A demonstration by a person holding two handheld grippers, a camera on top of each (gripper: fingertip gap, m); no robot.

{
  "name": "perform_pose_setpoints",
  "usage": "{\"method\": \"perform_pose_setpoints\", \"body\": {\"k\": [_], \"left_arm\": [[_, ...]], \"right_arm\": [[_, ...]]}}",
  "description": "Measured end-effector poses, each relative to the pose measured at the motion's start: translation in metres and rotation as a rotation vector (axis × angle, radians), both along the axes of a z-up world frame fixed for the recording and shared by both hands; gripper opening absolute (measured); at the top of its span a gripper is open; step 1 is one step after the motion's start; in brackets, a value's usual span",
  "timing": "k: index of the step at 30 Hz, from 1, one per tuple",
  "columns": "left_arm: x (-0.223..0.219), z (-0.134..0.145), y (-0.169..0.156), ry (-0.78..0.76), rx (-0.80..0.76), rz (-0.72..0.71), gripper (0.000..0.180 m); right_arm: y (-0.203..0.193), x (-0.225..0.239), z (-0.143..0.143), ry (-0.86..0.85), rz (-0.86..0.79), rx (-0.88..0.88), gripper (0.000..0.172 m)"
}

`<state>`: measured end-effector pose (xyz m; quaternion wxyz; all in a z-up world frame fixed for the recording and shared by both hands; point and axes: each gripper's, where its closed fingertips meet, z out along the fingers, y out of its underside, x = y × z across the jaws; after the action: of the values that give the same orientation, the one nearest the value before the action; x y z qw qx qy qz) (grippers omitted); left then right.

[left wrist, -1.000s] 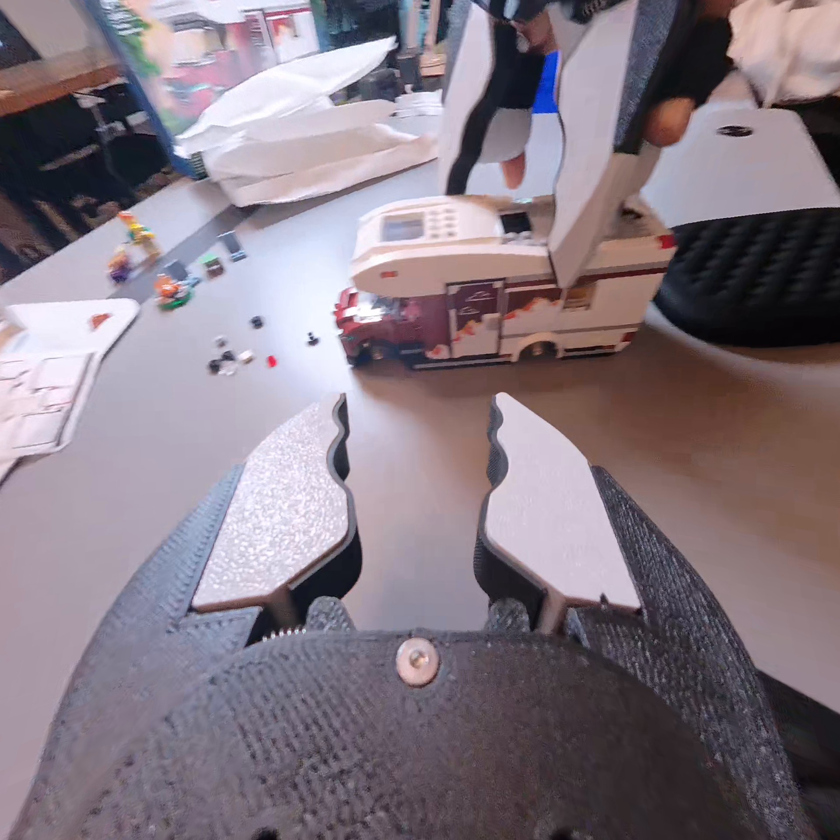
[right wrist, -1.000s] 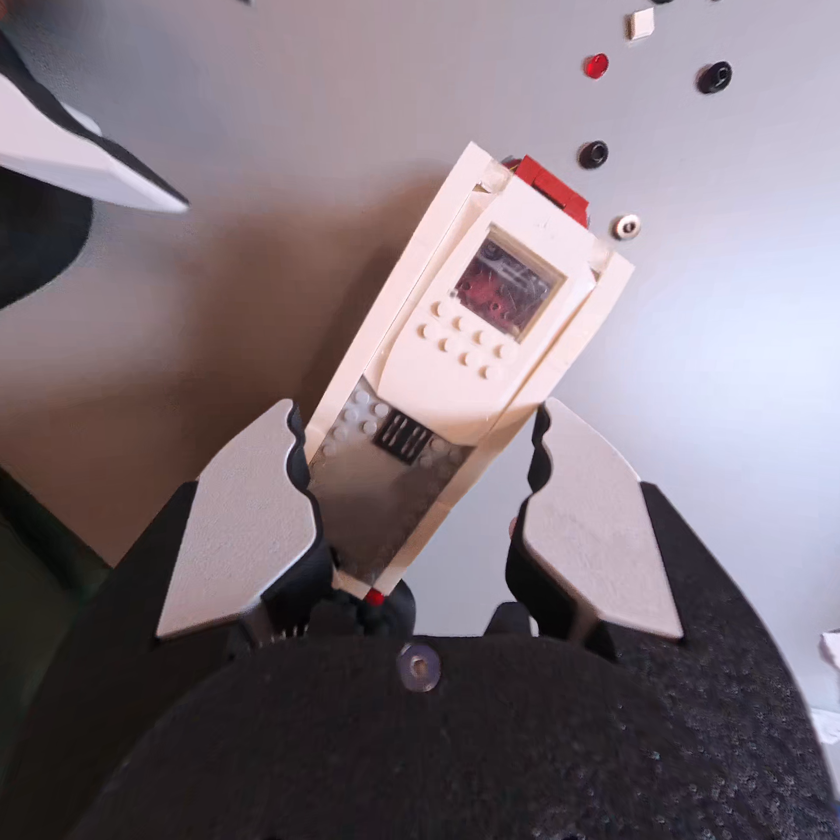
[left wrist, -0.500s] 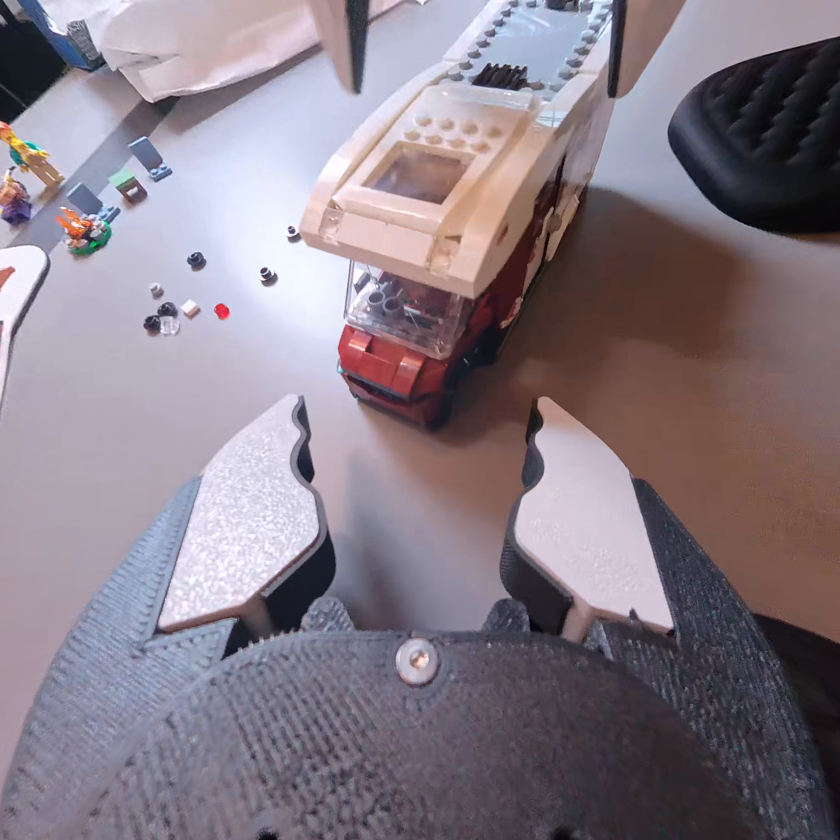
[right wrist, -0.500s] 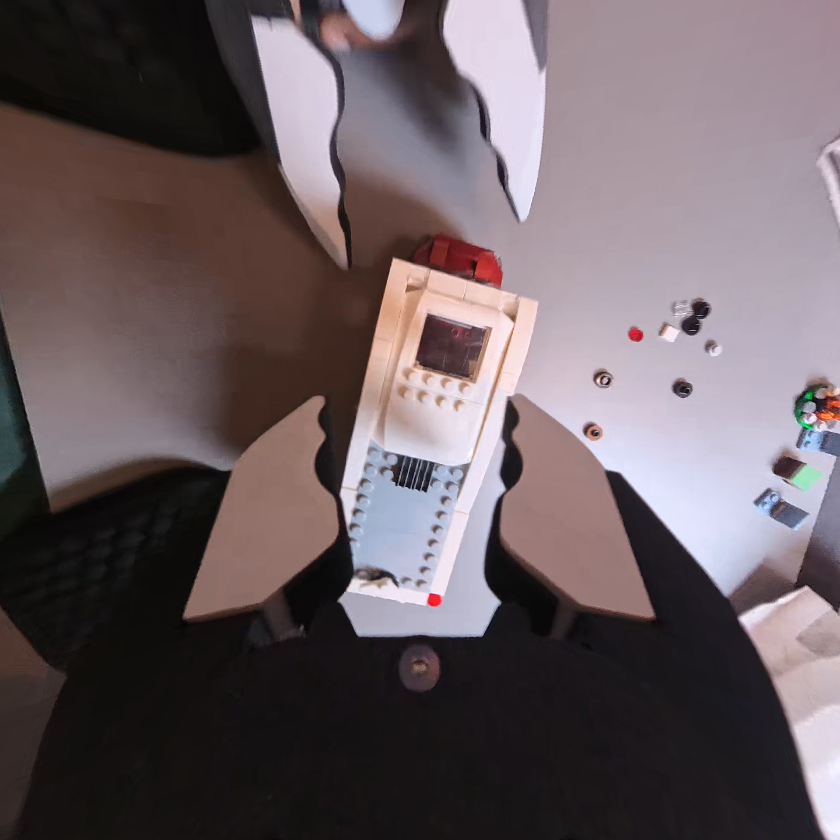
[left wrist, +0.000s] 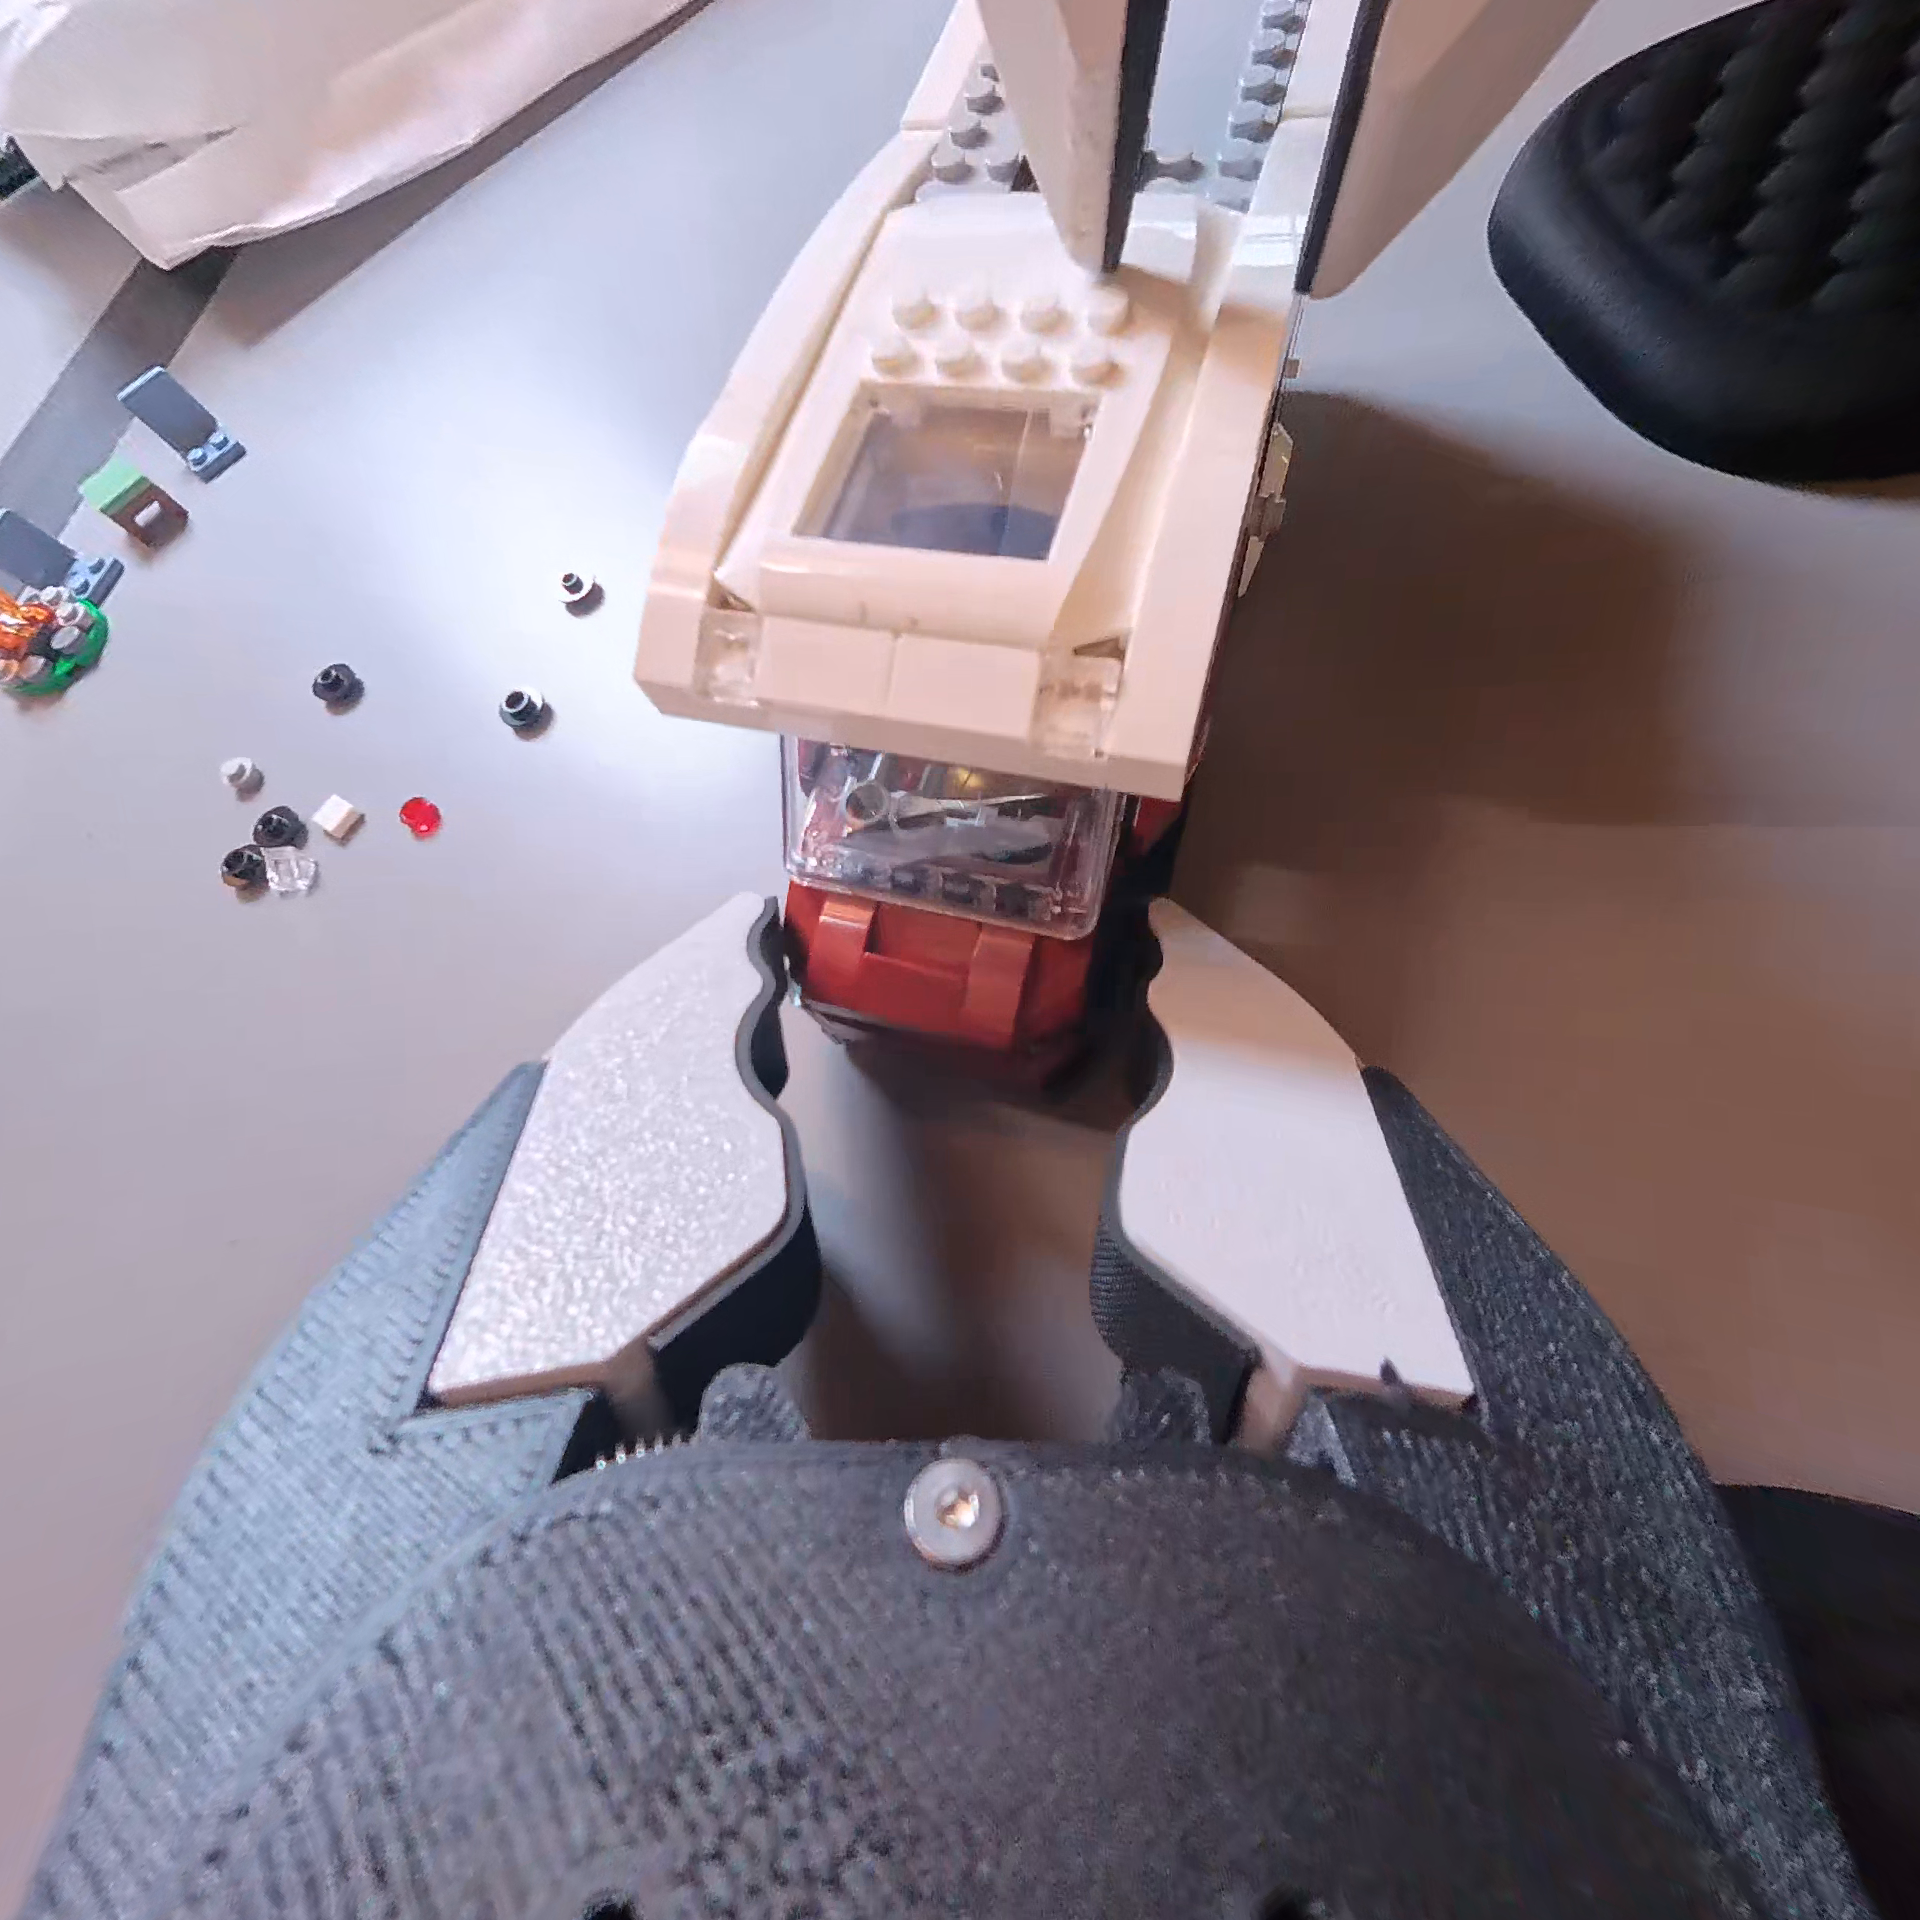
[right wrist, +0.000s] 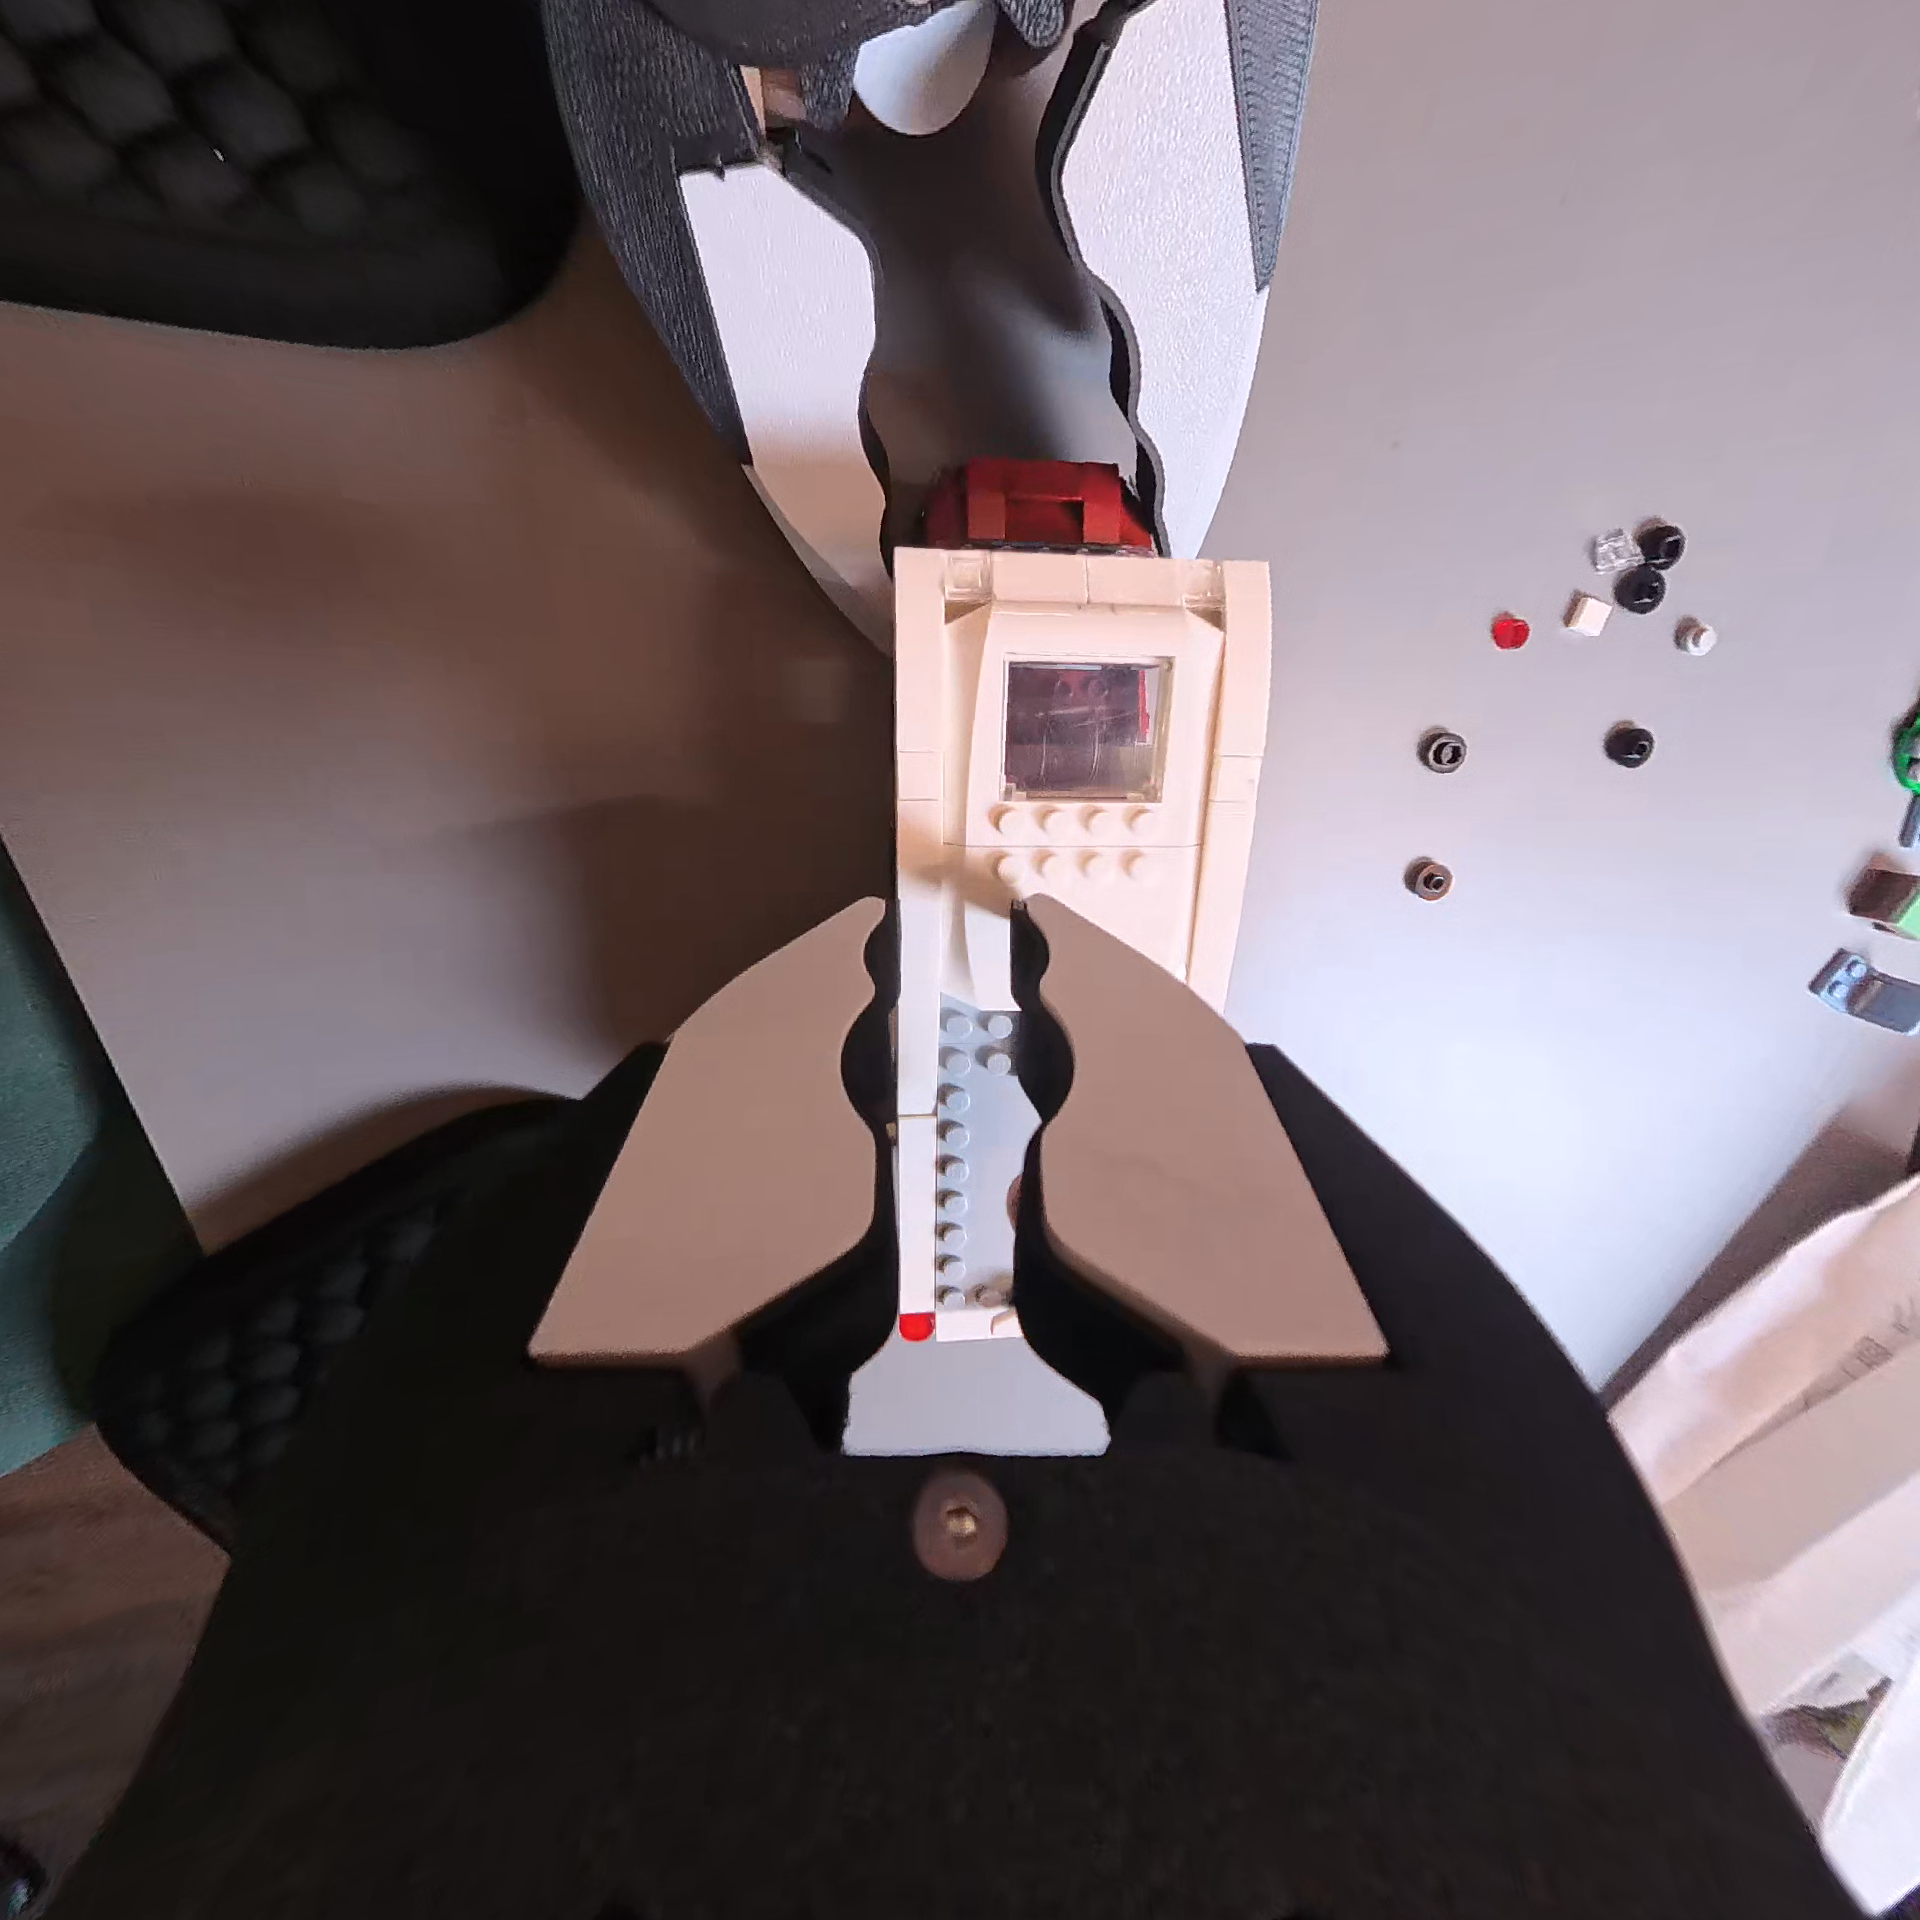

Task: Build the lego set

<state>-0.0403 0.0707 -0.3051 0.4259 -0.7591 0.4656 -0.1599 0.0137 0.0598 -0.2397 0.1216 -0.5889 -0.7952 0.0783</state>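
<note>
A toy brick camper (left wrist: 935,499) with a cream roof and a red cab (left wrist: 935,956) stands on the grey table, nose toward my left gripper (left wrist: 961,925). The left gripper's fingers flank the cab. One pad touches its side, and a dark gap shows at the other, so it is open. The right wrist view shows the same (right wrist: 1008,478). My right gripper (right wrist: 951,920) is above the camper's (right wrist: 1081,831) rear roof with narrowed jaws. One fingertip (right wrist: 1023,920) is on the roof top and the other is beside the roof's side edge. I cannot tell if its pads press.
Several small loose round and square pieces (left wrist: 332,821) lie on the table left of the camper, with small brick builds (left wrist: 156,478) farther left. White paper bags (left wrist: 260,104) lie at the back left. A black mesh chair seat (left wrist: 1714,260) is at the right edge. Some 9 cm of space lies between my two pairs of fingers.
The camper turned nose-on to my left gripper, which moved up until its fingers flank the cab and narrowed. My right gripper's jaws narrowed from straddling the whole roof to one side edge.
</note>
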Motion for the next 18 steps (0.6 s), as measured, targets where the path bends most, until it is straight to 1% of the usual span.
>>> {"method": "perform_pose_setpoints", "body": {"k": [1, 9, 13, 14, 15, 16, 18], "left_arm": [[0.0001, 0.0, 0.0, 0.0, 0.0, 0.001, 0.064], [0.0003, -0.0001, 0.0, -0.001, -0.004, 0.024, 0.064], [-0.0008, 0.0001, -0.0004, 0.0, 0.0, 0.027, 0.064], [-0.0015, 0.0001, -0.001, 0.0, 0.001, 0.028, 0.064], [-0.0021, 0.0002, -0.0018, 0.0, 0.001, 0.027, 0.064], [-0.0028, 0.0002, -0.0025, 0.0, 0.002, 0.028, 0.064], [-0.0036, 0.0003, -0.0033, 0.0, 0.002, 0.031, 0.064]], "right_arm": [[-0.0002, 0.0, -0.0001, -0.006, 0.005, 0.004, 0.019], [-0.0018, -0.0005, -0.0005, -0.05, 0.044, 0.049, 0.016], [-0.0019, -0.0015, 0.0001, 0.025, 0.027, 0.033, 0.016], [-0.0009, -0.0019, 0.0009, 0.058, 0.007, 0.026, 0.02], [-0.003, -0.0008, 0.0019, 0.084, 0.001, 0.003, 0.031], [-0.0054, 0.0015, 0.0033, 0.106, -0.005, -0.018, 0.036], [-0.003, 0.0068, 0.0068, 0.148, -0.007, 0.008, 0.045]]}}
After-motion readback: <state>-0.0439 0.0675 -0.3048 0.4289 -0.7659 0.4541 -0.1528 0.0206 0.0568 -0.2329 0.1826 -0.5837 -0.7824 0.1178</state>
